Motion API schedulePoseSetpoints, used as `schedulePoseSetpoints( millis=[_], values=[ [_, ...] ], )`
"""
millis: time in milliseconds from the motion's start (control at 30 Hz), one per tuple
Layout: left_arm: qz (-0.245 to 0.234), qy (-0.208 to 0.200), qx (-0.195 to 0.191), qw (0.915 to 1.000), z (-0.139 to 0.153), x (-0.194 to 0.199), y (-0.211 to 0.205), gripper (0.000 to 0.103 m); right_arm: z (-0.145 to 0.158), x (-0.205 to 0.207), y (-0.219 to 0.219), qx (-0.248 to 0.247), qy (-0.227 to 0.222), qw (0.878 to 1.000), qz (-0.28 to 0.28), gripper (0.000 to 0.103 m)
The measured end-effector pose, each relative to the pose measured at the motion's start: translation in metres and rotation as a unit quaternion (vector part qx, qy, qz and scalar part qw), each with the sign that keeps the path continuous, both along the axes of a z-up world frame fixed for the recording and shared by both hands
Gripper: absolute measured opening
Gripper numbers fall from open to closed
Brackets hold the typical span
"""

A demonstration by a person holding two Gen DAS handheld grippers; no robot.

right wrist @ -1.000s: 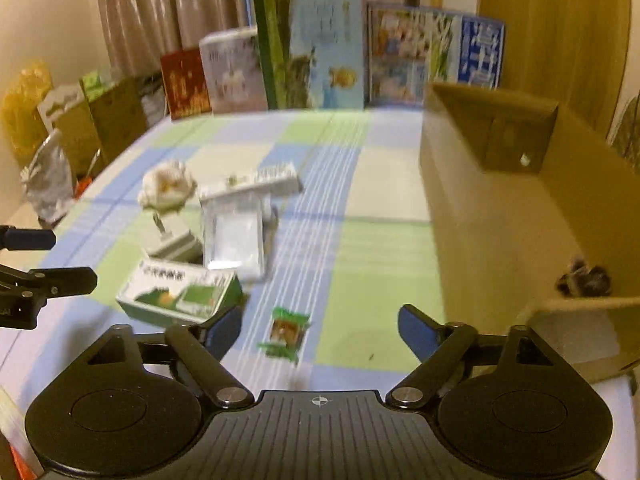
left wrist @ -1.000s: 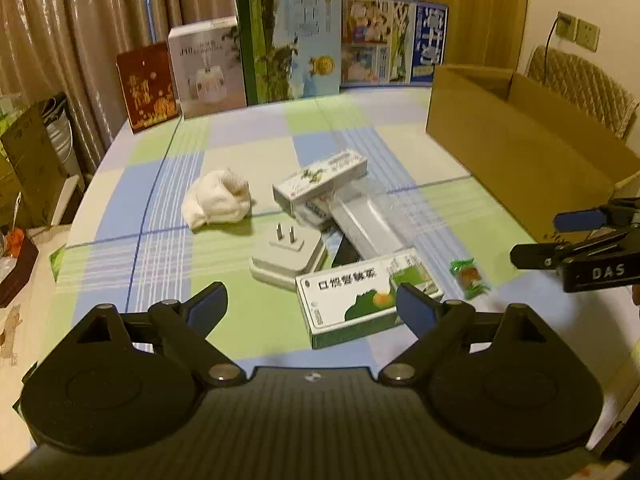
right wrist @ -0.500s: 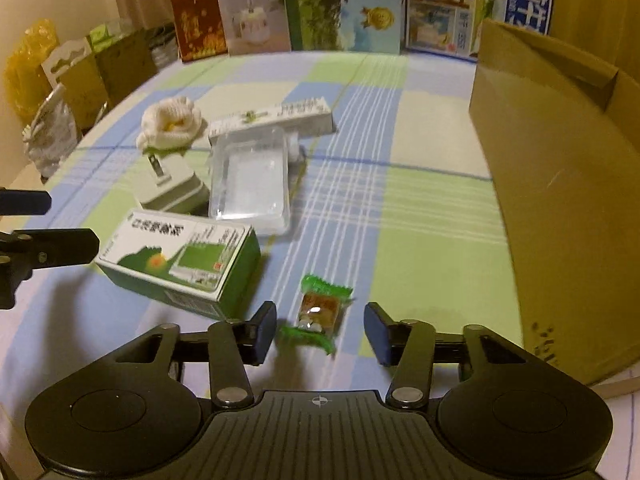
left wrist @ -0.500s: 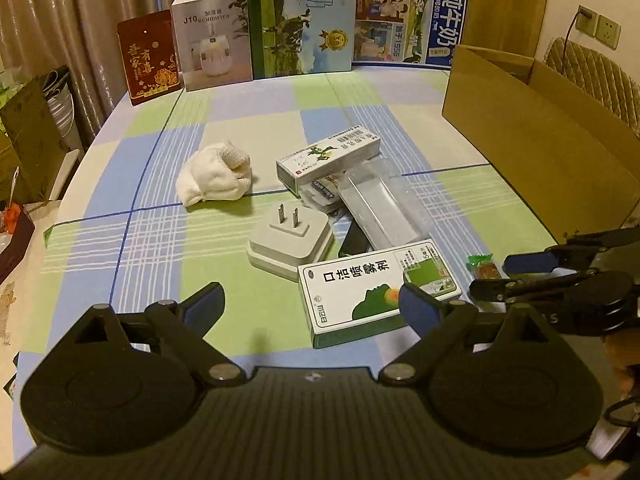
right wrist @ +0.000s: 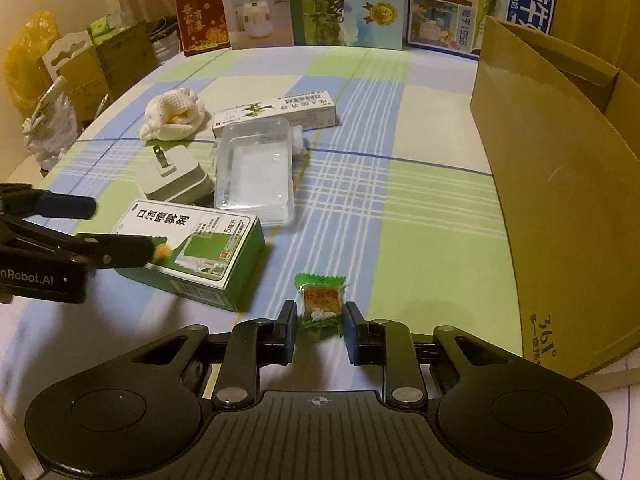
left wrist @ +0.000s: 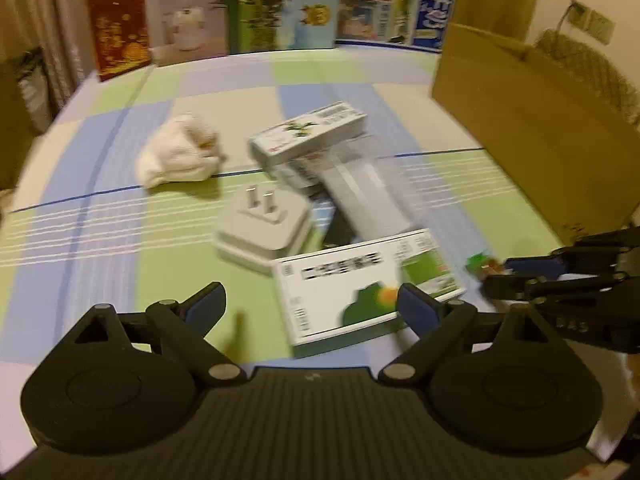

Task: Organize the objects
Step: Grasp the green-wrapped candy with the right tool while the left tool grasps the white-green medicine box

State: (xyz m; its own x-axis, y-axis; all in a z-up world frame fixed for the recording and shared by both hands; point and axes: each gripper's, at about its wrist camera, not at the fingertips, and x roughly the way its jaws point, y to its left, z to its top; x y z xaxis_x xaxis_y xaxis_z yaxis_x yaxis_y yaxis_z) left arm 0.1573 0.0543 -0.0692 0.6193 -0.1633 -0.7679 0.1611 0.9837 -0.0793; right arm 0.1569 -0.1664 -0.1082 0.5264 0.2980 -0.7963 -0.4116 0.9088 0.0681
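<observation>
the right gripper [right wrist: 320,330] sits low over the checked tablecloth [right wrist: 420,216] with its jaws drawn in narrow around a small green-wrapped candy [right wrist: 321,300]; the near end of the wrapper lies between the two fingertips, and i cannot tell whether the pads actually touch it, since a thin gap seems to show on each side. just ahead and to the left of those jaws lies a green and white spray box [right wrist: 192,252], and beyond it a clear plastic case [right wrist: 254,172], a white plug adapter [right wrist: 170,178] with its prongs up, a long white carton [right wrist: 276,114] and a cream knitted bundle [right wrist: 174,118]. off to the right of the jaws stands an open cardboard box [right wrist: 560,184]. the left gripper [left wrist: 310,306] hovers with its jaws spread wide and nothing between them, the spray box [left wrist: 368,284] lying just ahead of its right fingertip and the adapter [left wrist: 264,232] a little farther on. its view is blurred, but the candy [left wrist: 482,262] shows as a green speck at the tips of the right gripper [left wrist: 500,272]. printed cartons [right wrist: 348,4] stand upright along the far edge of the table.
</observation>
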Motion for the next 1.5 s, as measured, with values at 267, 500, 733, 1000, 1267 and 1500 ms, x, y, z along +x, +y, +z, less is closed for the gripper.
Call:
schedulePoseSetpoints(
  millis=[267,500,733,1000,1267,1500],
  values=[
    [-0.111,0.006,-0.02,0.9936,-0.002,-0.02,-0.03,0.086,0.005,-0.003,-0.014,0.004,-0.001,1.0,-0.01,0.021],
    [-0.145,-0.032,0.096,0.9842,-0.002,-0.026,-0.053,0.086,0.007,-0.007,-0.029,0.005,0.002,1.0,-0.027,0.021],
    [-0.186,-0.036,0.143,0.9715,-0.016,0.004,-0.066,0.086,-0.003,-0.007,-0.036,-0.008,0.012,1.0,-0.018,0.022],
    [-0.18,-0.012,0.128,0.9753,-0.022,0.006,-0.066,0.073,-0.005,-0.006,-0.035,-0.014,0.008,1.0,-0.016,0.023],
    [-0.141,0.026,0.088,0.9858,-0.003,-0.015,-0.06,0.062,-0.003,-0.01,-0.037,-0.008,0.015,1.0,-0.018,0.023],
    [-0.165,0.01,0.1,0.981,-0.012,0.003,-0.075,0.062,-0.006,-0.011,-0.036,-0.012,-0.002,1.0,-0.005,0.023]
  ],
)
